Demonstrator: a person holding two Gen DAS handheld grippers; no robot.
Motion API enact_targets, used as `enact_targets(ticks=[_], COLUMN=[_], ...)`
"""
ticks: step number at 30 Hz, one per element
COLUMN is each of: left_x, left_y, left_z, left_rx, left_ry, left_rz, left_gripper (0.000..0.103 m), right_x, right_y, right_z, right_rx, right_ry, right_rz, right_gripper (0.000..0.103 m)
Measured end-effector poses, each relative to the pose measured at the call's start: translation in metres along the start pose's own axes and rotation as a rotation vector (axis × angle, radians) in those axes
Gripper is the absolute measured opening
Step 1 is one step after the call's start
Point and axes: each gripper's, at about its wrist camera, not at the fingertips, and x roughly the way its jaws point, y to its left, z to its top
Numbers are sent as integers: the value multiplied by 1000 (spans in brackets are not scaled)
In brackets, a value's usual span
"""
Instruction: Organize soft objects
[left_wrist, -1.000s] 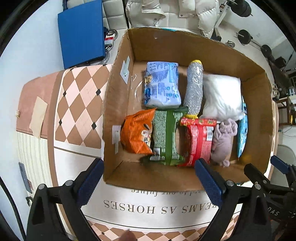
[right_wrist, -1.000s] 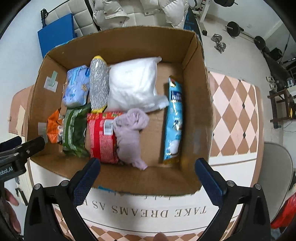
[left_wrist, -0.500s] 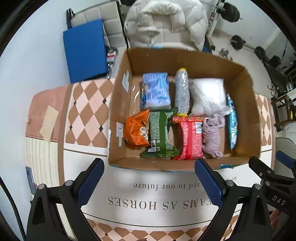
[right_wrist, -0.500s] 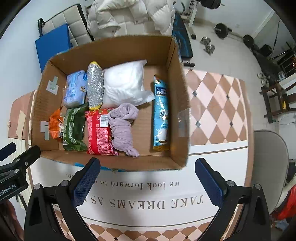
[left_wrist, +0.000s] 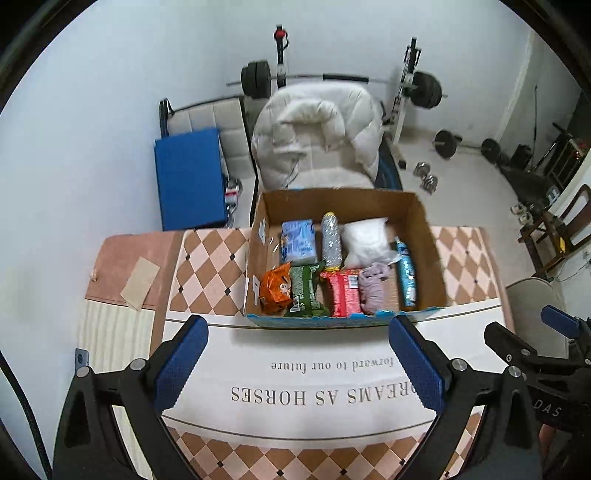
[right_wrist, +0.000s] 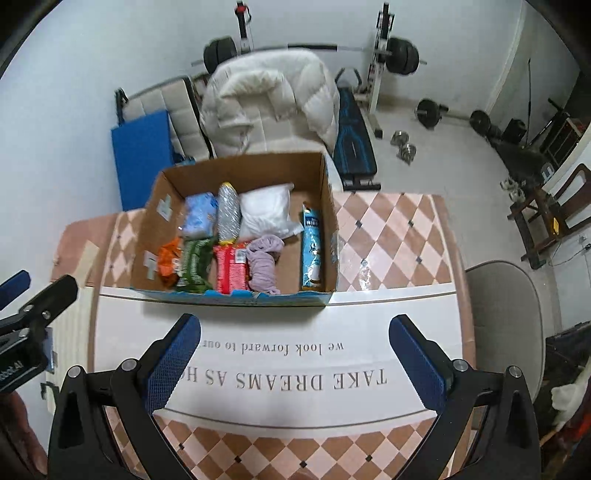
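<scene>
An open cardboard box (left_wrist: 424, 236) (right_wrist: 328, 206) stands on the table and holds several soft packs in two rows. At the back lie a blue pack (left_wrist: 297, 242), a silver roll (left_wrist: 330, 240) and a white bag (left_wrist: 364, 240). In front lie an orange bag (left_wrist: 275, 288), a green pack (left_wrist: 304, 291), a red pack (left_wrist: 343, 291), a lilac cloth (left_wrist: 373, 288) (right_wrist: 262, 264) and a light-blue pouch (left_wrist: 406, 277) (right_wrist: 311, 247). My left gripper (left_wrist: 297, 358) and right gripper (right_wrist: 293, 358) are both open and empty, held above the white mat, well back from the box.
A white mat (left_wrist: 295, 373) with printed words covers the checkered table (right_wrist: 399, 240). Behind the table stand a blue pad (left_wrist: 190, 177), a chair with a white puffy coat (left_wrist: 317, 136) and a barbell rack (left_wrist: 343, 79). A grey chair (right_wrist: 506, 317) sits at the right.
Both grippers have pulled back and up from the box, so it looks smaller and farther. The room behind has come into view. The items in the box have not moved.
</scene>
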Motion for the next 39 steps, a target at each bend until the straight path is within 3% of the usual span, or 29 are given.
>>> enact_targets(ticks=[6, 12, 15, 25, 39], left_x=[-53, -84, -99, -141, -159], left_y=[1, 6, 8, 6, 9], left_z=[-19, -34, -39, -57, -71], left_rx=[-6, -14, -22, -9, -22], left_ry=[-87, -109, -121, -160, -158], left_rz=[4, -13, -19, -36, -48], left_gripper=[100, 100, 100, 100, 100], right_x=[-69, -126, -148, -196, -245], right_y=[0, 1, 6, 6, 2], right_z=[-26, -52, -65, -94, -104], right_rx=[4, 17, -2, -6, -7], right_ry=[-109, -203, -246, -278, -346], right_rz=[-16, -25, -68, -52, -58], right_gripper=[103, 103, 103, 103, 103])
